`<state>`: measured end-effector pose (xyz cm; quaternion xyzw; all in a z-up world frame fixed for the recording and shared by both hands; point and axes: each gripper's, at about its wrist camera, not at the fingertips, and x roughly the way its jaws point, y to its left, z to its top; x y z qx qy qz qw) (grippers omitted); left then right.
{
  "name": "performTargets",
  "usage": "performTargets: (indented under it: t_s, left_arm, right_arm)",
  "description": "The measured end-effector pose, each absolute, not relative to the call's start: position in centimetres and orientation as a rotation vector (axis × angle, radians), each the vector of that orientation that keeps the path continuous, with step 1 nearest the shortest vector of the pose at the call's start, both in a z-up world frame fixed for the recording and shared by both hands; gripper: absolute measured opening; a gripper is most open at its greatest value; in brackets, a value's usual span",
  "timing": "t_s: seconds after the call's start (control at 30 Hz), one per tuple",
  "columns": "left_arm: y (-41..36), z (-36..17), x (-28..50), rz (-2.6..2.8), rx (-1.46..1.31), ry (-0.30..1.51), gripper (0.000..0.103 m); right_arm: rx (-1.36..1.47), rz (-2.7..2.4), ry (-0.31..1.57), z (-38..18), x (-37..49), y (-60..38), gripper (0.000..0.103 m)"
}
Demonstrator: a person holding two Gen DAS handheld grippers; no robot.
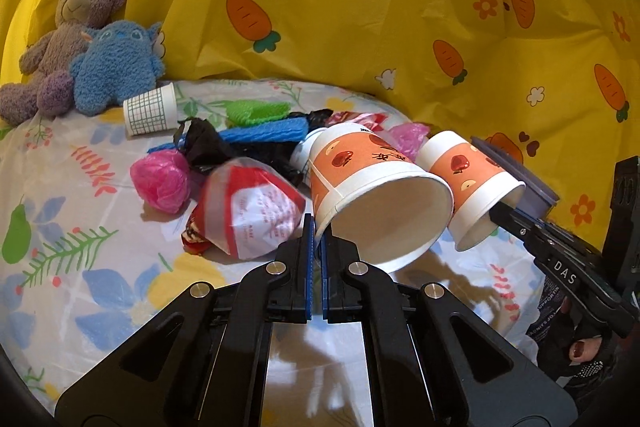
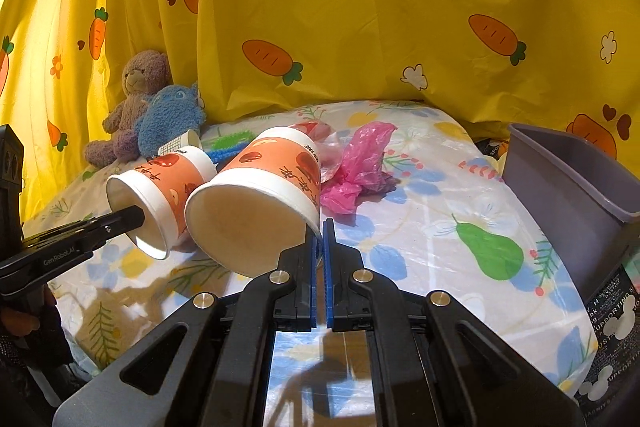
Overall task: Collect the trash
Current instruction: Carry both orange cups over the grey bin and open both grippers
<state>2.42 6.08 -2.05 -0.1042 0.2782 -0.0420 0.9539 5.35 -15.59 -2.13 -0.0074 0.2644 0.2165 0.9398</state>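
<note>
Two orange paper cups are being carried off the bed, one per gripper. Left gripper (image 1: 318, 227) is pinching the rim of its orange cup (image 1: 372, 187), pads pressed together on the thin wall, cup hanging mouth toward the camera, clear of the floral sheet (image 1: 100, 287). Right gripper (image 2: 320, 227) is doing the same with the second orange cup (image 2: 264, 195), fingers squeezed on the rim at its near right edge.

Handling read: both cups are looking empty, so very light; thin paper, stiff at the rolled rim, soft in the wall. Rim pinch is the right hold, since a squeeze on the body would probably crush it. Single-edge grip is letting each cup tilt, so fast swings could be twisting it loose.

Grey bin (image 2: 580, 183) is sitting at the right edge of the bed, near the right gripper, mouth open; likely drop spot.

More trash is lying on the sheet, far from the grippers: checked paper cup (image 1: 150, 109) on its side by the plush toys (image 1: 96, 47), pink bag ball (image 1: 162, 181), red-and-white wrapper (image 1: 248, 211), black bag (image 1: 224, 147), blue and green foam nets (image 1: 260, 123), loose pink plastic (image 2: 360, 163). All soft, light, crinkly; plastic film is probably slippery, better taken at a bunched fold.
</note>
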Motion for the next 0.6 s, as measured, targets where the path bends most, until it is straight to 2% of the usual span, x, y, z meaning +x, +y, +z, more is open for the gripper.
performTargets:
  t_s: [0.23, 0.43, 0.6]
  left_arm:
    - [2.1, 0.3, 4.4, -0.162, -0.181, 0.537, 0.002]
    - [-5.3, 3.2, 8.0, -0.337, -0.137, 0.516, 0.002]
    - [-12.1, 4.5, 12.1, -0.462, -0.107, 0.531, 0.002]
  right_arm:
    - [0.02, 0.36, 0.475, 0.1, 5.8, -19.6, 0.004]
    - [0.057, 0.14, 0.402, 3.1, 7.9, -26.2, 0.004]
    - [0.074, -0.105, 0.413, 3.6, 10.8, -32.3, 0.004]
